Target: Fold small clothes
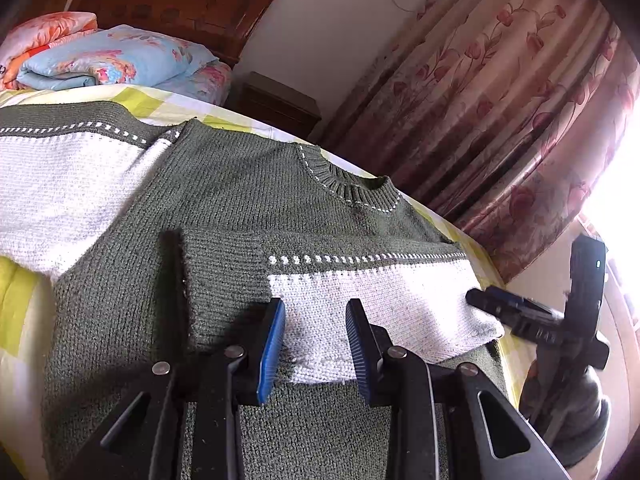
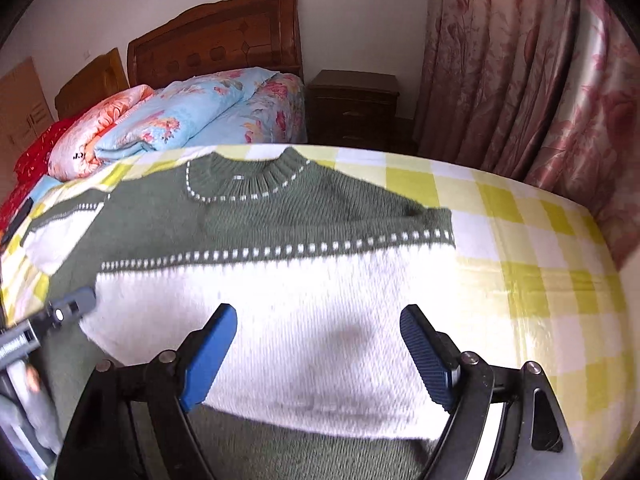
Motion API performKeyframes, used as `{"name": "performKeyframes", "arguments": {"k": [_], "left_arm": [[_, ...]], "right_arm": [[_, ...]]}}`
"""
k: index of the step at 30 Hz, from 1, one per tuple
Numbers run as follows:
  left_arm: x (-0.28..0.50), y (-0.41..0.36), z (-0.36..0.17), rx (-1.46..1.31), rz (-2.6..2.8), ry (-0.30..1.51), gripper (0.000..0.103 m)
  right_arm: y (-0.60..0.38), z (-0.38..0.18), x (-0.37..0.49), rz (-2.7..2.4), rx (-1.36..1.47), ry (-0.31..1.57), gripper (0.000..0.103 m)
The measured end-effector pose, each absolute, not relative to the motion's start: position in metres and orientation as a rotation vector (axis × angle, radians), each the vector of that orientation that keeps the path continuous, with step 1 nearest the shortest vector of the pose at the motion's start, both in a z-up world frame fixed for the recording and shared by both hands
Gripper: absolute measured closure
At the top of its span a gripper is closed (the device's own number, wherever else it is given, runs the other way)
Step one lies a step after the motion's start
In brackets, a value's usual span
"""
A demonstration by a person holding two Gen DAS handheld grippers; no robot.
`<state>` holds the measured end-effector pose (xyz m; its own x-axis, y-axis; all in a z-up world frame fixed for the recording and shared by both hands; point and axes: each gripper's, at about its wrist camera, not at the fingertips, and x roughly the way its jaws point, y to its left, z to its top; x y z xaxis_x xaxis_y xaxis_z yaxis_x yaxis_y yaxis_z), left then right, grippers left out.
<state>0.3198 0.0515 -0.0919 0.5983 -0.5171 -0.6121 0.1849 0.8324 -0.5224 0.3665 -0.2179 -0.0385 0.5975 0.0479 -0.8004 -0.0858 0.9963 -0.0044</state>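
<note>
Sweater [image 2: 260, 216] on checked bedspread [image 2: 520, 248] — floral curtains [image 2: 520, 80] behind.

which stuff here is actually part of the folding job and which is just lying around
Part of the job:
- green and white knit sweater, one sleeve folded across its body
- left gripper, open
- right gripper, open

Just lying about:
- folded floral quilts by the headboard
- checked bedsheet
- nightstand
- floral curtains

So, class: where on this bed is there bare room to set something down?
Free: yellow-and-white checked bedsheet right of the green-and-white knitted sweater, bordered by pink floral curtain. Crowded: folded floral quilts by the wooden headboard.
</note>
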Motion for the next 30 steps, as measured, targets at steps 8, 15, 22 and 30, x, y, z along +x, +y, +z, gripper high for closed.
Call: {"name": "performKeyframes", "arguments": {"k": [8,15,22,30], "left_arm": [[0.322,0.053,-0.093,-0.456,-0.432,0.837,0.071],[0.323,0.054,-0.093,-0.47,-0.435,0.835,0.071],[0.321,0.055,-0.094,-0.48,-0.439,0.833,0.071],[0.322,0.056,-0.094,-0.486,-0.44,0.832,0.071]], "right_arm": [[-0.218,-0.051,0.325,0.031,-0.083,0.833,0.0],[-0.206,-0.058,0.294,0.014,-0.104,0.857,0.0],[-0.222,-0.067,0.305,-0.011,-0.008,0.909,0.0],[-0.221,-0.067,0.304,-0.003,-0.008,0.91,0.0]]}}
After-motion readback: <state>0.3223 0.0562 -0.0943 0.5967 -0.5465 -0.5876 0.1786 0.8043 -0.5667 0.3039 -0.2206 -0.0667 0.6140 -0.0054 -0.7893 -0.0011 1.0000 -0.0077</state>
